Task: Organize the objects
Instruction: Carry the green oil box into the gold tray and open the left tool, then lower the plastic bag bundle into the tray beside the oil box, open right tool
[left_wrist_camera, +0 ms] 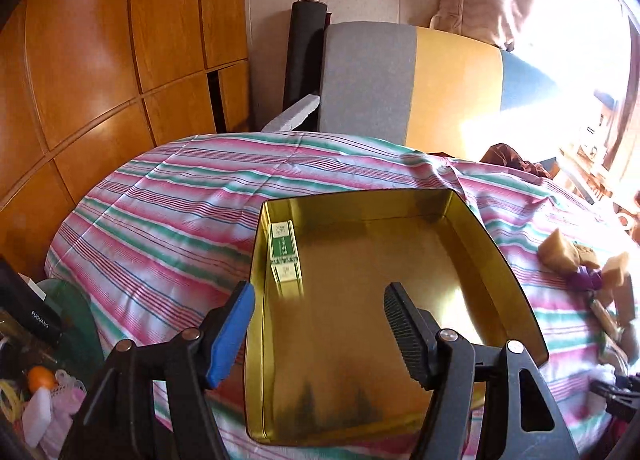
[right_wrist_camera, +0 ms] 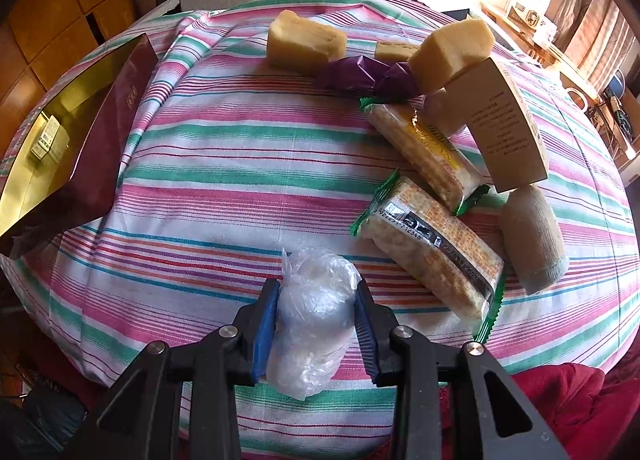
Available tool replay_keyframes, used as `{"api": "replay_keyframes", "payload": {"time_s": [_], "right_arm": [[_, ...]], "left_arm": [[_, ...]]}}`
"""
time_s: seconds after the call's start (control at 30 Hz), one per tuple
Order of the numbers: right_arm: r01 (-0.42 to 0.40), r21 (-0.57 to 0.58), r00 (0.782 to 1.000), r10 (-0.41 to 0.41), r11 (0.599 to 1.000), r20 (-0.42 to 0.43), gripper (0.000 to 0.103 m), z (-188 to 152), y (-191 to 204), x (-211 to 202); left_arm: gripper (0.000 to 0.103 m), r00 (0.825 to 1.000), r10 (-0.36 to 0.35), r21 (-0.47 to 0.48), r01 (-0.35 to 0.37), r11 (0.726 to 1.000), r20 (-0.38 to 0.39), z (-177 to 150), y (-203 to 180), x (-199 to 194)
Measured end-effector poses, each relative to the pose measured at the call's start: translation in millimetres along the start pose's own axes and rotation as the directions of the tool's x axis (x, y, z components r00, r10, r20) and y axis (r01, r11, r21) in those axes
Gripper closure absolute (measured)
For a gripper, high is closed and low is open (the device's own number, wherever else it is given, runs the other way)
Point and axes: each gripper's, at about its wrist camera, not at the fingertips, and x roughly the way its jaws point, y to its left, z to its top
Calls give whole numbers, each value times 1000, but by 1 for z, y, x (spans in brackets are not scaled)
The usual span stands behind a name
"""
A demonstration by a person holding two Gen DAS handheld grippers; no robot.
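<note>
Right gripper (right_wrist_camera: 316,324): fingers clamped on a clear plastic-wrapped bundle (right_wrist_camera: 310,320), white and crinkled, at the near edge of the striped cloth (right_wrist_camera: 224,164). Open cloth lies ahead of it. To its right sit two green-edged cracker packs (right_wrist_camera: 432,248), a grey roll (right_wrist_camera: 534,238), a tilted beige carton (right_wrist_camera: 502,124), purple wrappers (right_wrist_camera: 360,74) and yellow sponge blocks (right_wrist_camera: 304,44).

Left gripper (left_wrist_camera: 320,324): fingers apart, nothing between them, above the gold tin tray (left_wrist_camera: 500,260). Tray holds one small green-and-white box (left_wrist_camera: 285,256) against its far left wall; the remaining floor is bare.
</note>
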Motion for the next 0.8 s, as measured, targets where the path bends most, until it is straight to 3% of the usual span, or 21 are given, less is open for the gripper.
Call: {"api": "replay_keyframes", "payload": {"time_s": [0.27, 0.47, 0.63, 0.8], "right_arm": [[-44, -38, 999, 44, 998, 6, 67, 4, 21, -7], [-124, -67, 990, 128, 990, 62, 67, 27, 49, -31], [-212, -141, 967, 229, 967, 112, 67, 56, 91, -56], [-336, -204, 929, 359, 920, 89, 67, 92, 154, -57]], "left_arm": [[35, 1000, 15, 15, -15, 1000, 2, -16, 7, -9], [35, 1000, 16, -4, -16, 1000, -10, -21, 18, -8], [35, 1000, 22, -28, -22, 999, -15, -23, 28, -6], [35, 999, 30, -61, -32, 998, -29, -27, 45, -2]]}}
